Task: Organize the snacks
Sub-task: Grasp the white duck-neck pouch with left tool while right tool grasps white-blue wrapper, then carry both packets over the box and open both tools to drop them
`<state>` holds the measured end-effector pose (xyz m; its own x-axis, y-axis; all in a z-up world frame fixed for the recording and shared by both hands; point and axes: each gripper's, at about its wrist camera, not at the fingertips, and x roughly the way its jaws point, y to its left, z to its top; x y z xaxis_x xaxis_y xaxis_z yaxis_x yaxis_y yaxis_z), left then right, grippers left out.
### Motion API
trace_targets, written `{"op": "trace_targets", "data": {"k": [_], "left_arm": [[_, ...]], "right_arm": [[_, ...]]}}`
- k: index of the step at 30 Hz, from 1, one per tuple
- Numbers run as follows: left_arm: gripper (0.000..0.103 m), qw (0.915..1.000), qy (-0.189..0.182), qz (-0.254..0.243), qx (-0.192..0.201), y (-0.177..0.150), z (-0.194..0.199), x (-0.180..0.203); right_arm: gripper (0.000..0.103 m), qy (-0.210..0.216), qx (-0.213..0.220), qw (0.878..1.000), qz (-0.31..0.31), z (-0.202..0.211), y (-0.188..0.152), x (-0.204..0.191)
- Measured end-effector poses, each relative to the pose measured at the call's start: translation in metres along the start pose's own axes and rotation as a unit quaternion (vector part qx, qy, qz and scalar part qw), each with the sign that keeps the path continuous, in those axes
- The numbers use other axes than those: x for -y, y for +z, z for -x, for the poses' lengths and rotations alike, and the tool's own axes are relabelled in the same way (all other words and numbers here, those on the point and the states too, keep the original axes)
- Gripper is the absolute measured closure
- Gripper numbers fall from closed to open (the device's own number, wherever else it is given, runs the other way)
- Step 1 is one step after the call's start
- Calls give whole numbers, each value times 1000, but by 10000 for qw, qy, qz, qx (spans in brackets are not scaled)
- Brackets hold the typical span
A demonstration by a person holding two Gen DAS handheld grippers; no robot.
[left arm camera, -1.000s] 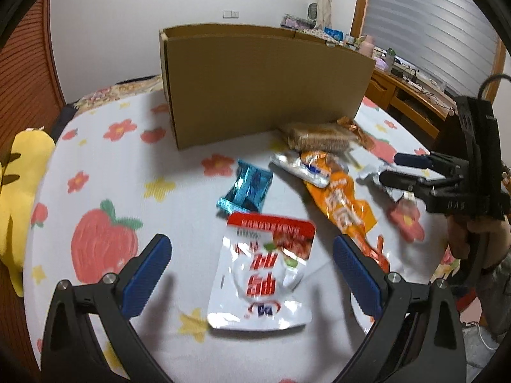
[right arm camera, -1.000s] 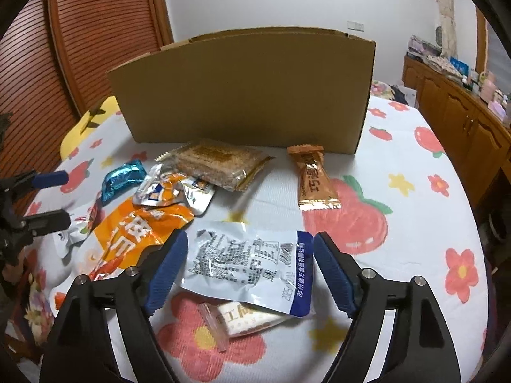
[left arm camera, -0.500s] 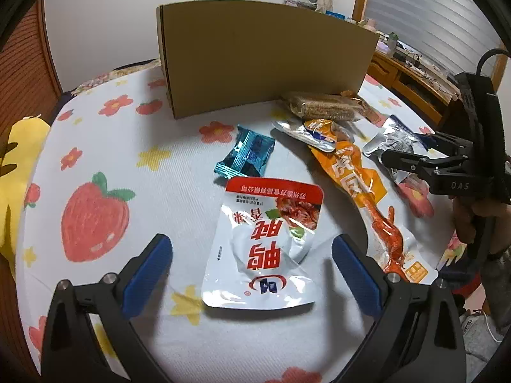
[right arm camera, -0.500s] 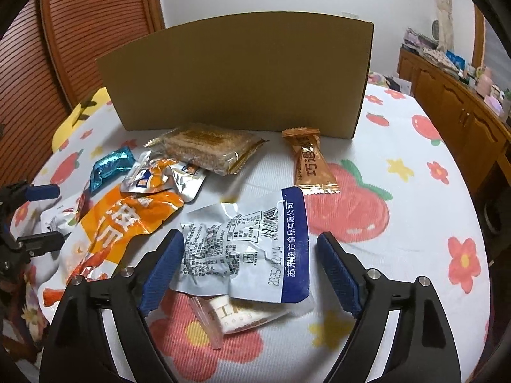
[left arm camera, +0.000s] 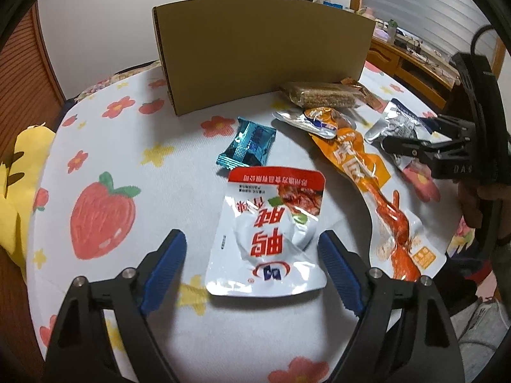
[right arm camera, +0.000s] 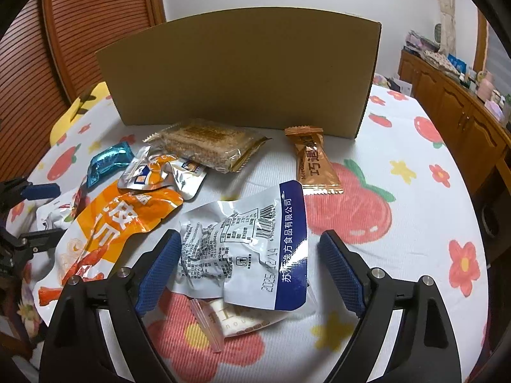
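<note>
A white-and-red pouch (left arm camera: 268, 233) lies flat on the flowered tablecloth between the blue pads of my left gripper (left arm camera: 251, 238). Its jaws are closing and the pads stand just clear of the pouch's sides. A crinkled silver pouch with a blue band (right arm camera: 246, 245) lies between the pads of my right gripper (right arm camera: 249, 239), whose jaws are opening and not pressing it. Under that pouch a small white packet (right arm camera: 236, 319) pokes out. The brown cardboard box (left arm camera: 262, 51) stands upright behind the snacks.
Loose on the cloth are a teal candy (left arm camera: 249, 145), a long orange pouch (left arm camera: 361, 159), a biscuit pack (right arm camera: 207, 143), a small silver-orange pouch (right arm camera: 159, 175) and an orange-brown candy (right arm camera: 314, 166). A yellow cushion (left arm camera: 16, 175) sits at the left edge, wooden cabinets (right arm camera: 463, 105) at the right.
The left jaws have narrowed around the white-and-red pouch, which now looks closer. The right jaws have widened slightly, and the silver pouch shows larger between them.
</note>
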<state>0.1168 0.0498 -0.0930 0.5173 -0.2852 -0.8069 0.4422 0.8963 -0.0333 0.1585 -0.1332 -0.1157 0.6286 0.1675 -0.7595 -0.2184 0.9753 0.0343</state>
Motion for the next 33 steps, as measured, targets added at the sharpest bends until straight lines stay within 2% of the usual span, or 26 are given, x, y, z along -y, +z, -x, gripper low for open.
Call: {"op": "trace_targets", "data": {"k": [4,6,11,16,25,30,32,33], "left_arm": [[30,10000,33,-23,25,0,2,-1],[41,10000,47,-31,55,1,3,-2],[42,10000,-31,-49,37,-2,6,-2],[42,9995,-203,195,117,-5,12,-7],[42,9978,-159,338,540,-4,28,-7],[42,9968,-206,380,678,-2,33,-6],[42,9965,-210,387,707,-2,35,-5],[42,9964,-208,393,723,-2,35,-5]], "right_arm": [[13,-4,0,10000,0,0,0,-1],[13,-5,0,10000,2,0,0,-1],[13,-8,-4,10000,5,0,0,-1],[12,4,-29,10000,-6,-1,0,0],[11,122,-304,9994,140,-5,7,3],[6,149,-351,9991,198,-7,8,4],[7,143,-340,9991,222,-7,8,4],[11,159,-315,9991,222,-6,8,4]]}}
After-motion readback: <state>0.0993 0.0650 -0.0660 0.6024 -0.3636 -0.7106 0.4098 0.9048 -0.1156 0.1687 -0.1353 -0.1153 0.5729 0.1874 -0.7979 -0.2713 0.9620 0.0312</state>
